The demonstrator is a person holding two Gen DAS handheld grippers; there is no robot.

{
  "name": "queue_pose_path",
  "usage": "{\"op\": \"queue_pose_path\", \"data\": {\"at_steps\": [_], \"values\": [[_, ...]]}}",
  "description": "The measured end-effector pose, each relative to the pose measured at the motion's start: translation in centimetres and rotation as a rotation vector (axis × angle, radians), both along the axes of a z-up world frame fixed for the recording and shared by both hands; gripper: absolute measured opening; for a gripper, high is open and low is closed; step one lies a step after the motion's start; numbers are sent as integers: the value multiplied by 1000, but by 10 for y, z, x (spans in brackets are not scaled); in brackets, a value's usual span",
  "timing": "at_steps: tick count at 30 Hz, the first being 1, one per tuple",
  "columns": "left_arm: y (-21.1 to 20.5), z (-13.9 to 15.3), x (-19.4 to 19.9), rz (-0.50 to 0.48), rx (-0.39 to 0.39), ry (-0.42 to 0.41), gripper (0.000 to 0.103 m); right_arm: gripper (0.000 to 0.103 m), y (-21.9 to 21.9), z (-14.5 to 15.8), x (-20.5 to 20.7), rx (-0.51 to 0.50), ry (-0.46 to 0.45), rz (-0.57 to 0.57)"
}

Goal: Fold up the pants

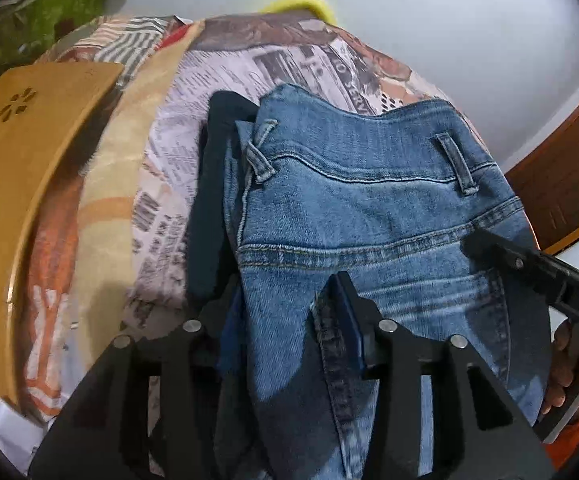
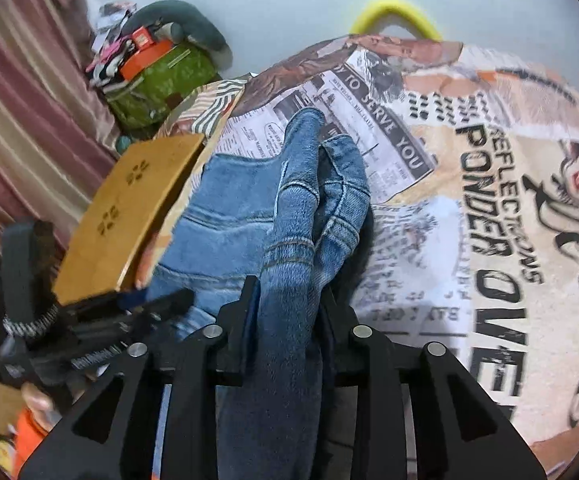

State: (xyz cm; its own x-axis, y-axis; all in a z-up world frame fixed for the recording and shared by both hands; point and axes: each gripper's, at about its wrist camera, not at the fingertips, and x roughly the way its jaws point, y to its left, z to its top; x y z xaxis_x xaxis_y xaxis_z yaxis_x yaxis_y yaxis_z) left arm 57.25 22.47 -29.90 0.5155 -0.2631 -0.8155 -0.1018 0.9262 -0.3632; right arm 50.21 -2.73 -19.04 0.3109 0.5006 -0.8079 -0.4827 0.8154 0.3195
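Blue denim pants [image 1: 361,208] lie on a bed with a newspaper-print cover [image 1: 193,92], waistband and belt loops away from me. My left gripper [image 1: 285,300] is shut on a fold of the pants fabric near the back pocket seam. My right gripper [image 2: 285,300] is shut on a bunched strip of the same pants [image 2: 289,208], which drapes up between its fingers. The right gripper's finger [image 1: 529,268] reaches in from the right edge of the left wrist view. The left gripper's body [image 2: 101,332] shows at lower left of the right wrist view.
A tan wooden board with flower cutouts [image 1: 29,168] rests on the bed's left side, also in the right wrist view [image 2: 129,216]. A green bag with clutter [image 2: 157,80] sits at the far left. A dark garment [image 1: 209,200] lies under the pants. A yellow object [image 2: 393,12] peeks behind the bed.
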Motion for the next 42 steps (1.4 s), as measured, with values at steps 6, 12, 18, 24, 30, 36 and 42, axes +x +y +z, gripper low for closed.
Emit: {"op": "queue_pose_path", "data": {"at_steps": [6, 12, 18, 24, 30, 36, 42], "values": [[-2, 47, -46, 38, 140, -40, 45, 34, -30, 16, -29, 34, -37, -12], [-21, 133, -117, 18, 226, -206, 45, 34, -56, 80, -87, 103, -188, -10], [-61, 229, -211, -6, 293, -426, 45, 34, -86, 167, -173, 187, -424, 2], [-106, 298, -317, 7, 343, -661, 46, 34, -113, 222, -259, 287, -612, -1], [-142, 321, -407, 68, 423, -843, 63, 34, -120, 238, -337, 293, -763, -15], [-158, 318, -450, 102, 439, -887, 92, 72, -121, 236, -371, 259, -854, -83], [-154, 309, -459, 121, 393, -857, 103, 102, -121, 238, -384, 232, -886, -138]]}}
